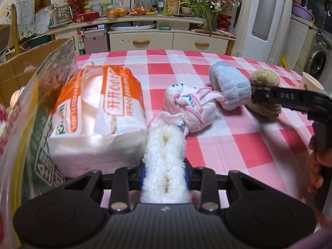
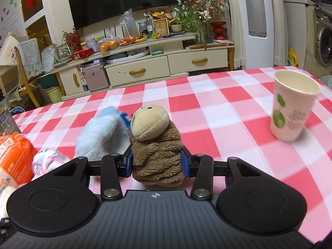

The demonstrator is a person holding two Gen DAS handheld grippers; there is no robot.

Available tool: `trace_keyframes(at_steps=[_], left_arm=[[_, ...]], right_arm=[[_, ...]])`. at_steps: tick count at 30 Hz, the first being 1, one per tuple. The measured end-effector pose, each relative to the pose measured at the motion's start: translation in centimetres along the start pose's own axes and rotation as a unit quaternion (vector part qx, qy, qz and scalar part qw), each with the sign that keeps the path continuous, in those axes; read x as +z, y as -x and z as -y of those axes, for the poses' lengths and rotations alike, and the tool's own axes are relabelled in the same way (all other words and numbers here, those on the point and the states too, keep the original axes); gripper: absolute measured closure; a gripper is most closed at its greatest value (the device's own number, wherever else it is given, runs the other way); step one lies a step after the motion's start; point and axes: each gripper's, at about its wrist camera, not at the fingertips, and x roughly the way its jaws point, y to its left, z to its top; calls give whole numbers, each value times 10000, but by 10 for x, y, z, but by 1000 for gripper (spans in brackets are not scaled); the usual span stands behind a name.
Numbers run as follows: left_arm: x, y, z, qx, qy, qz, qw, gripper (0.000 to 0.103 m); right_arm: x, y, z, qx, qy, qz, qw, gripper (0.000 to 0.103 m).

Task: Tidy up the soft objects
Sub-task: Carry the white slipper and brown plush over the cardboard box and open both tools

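Observation:
My left gripper (image 1: 165,172) is shut on a white fluffy roll (image 1: 165,155) just above the checked tablecloth (image 1: 238,145). My right gripper (image 2: 157,162) is shut on a brown plush toy (image 2: 154,141) with a beige head; the toy also shows in the left wrist view (image 1: 264,94), behind the right gripper's black body. A floral pink-and-white cloth bundle (image 1: 188,109) lies in the middle of the table, with a light blue fuzzy roll (image 1: 230,88) touching its right side. The blue roll shows in the right wrist view (image 2: 103,133) left of the toy.
An orange-and-white tissue pack (image 1: 99,112) lies at the left, beside a clear plastic bag (image 1: 27,124) and a cardboard box (image 1: 25,64). A paper cup (image 2: 292,108) stands at the right. A cluttered cabinet (image 2: 145,68) stands beyond the table's far edge.

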Motion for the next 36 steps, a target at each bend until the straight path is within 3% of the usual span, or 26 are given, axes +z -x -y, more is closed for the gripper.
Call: trace_keyframes(at_steps=[9,16,27,36], left_arm=[[-8,8,4,-212,-238,88,9995,72],[-10,34,11,-623,-387,326,9968,73],[-3,66,-5,-1015,-225,657,9924,73],[7,90,-30,-1186,36,1004,9878,73]], right_arm=[[-22,29,-1,-74,-193,-48,9998,50],[-39,56,-6,-66,-237,-115,9996,51],[-55,86,-22,-23,-189,-205,9996,51],[-44,104,-49,180,-1,12,9998,51]])
